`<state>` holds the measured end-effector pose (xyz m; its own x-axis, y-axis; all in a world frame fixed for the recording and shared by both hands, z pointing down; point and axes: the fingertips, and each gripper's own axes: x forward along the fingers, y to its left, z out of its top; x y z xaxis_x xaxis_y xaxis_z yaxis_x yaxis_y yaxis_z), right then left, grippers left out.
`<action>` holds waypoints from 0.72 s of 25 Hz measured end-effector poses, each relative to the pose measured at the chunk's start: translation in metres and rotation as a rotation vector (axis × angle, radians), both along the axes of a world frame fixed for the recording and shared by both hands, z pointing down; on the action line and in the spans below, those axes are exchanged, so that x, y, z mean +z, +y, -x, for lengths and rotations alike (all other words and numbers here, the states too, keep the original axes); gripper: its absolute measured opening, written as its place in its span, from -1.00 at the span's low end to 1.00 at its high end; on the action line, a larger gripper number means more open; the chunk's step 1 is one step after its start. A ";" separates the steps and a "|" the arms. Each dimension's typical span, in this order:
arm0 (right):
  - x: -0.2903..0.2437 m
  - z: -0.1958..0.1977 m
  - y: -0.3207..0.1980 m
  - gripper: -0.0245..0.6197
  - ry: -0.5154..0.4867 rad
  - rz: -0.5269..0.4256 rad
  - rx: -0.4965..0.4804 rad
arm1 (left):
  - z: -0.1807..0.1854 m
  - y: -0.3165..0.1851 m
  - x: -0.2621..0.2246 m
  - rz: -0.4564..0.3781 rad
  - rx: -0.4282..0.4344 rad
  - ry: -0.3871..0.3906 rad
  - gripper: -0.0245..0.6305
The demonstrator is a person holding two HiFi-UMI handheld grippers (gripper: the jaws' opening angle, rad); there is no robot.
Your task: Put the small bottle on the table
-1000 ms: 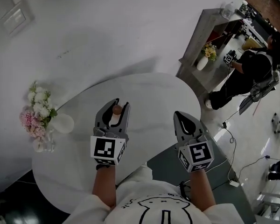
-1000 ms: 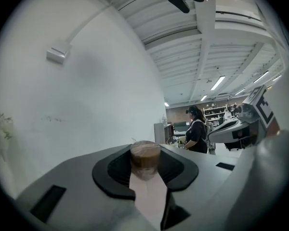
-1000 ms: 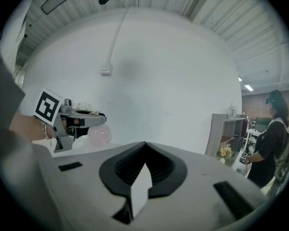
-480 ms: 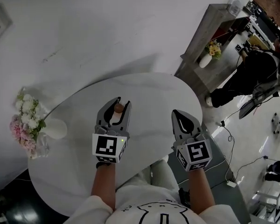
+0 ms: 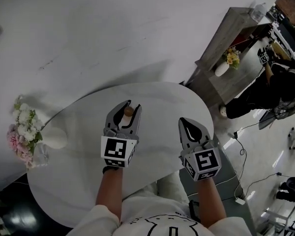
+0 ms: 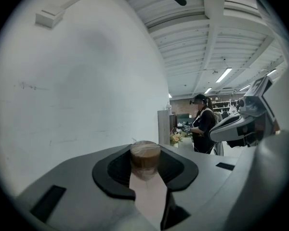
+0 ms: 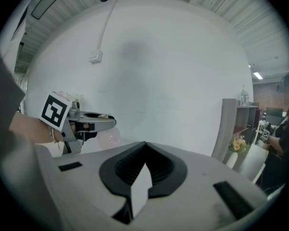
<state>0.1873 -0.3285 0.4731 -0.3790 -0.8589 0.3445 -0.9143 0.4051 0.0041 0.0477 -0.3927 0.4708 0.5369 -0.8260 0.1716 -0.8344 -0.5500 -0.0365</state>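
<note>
The small bottle (image 5: 128, 111), pale with a brown cap (image 6: 145, 154), sits upright between the jaws of my left gripper (image 5: 130, 108), which is shut on it above the round white table (image 5: 162, 100). In the left gripper view the cap pokes up between the two dark pads. My right gripper (image 5: 188, 124) hovers over the table's right edge, shut, with nothing in it. In the right gripper view its jaws (image 7: 143, 170) meet at the tips, and the left gripper (image 7: 89, 122) shows off to the left.
A white vase with pink and white flowers (image 5: 24, 134) stands at the table's left edge. Behind the table is a white wall. At the upper right a grey shelf unit (image 5: 226, 48) holds a small flower vase (image 5: 222, 69), and a person in black (image 5: 278, 85) works beside it. Cables lie on the floor.
Both grippers have drifted slightly right in the view as the head camera shifted. The left one keeps its hold on the bottle; the right one stays shut.
</note>
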 end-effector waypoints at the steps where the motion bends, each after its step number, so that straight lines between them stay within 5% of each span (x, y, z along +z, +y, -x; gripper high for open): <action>1: 0.001 -0.001 -0.003 -0.95 -0.002 0.001 -0.006 | -0.002 -0.004 0.002 0.003 -0.003 -0.001 -0.55; 18: 0.046 -0.012 -0.043 -0.95 -0.049 0.066 -0.023 | -0.033 -0.056 0.058 0.070 0.015 -0.025 -0.55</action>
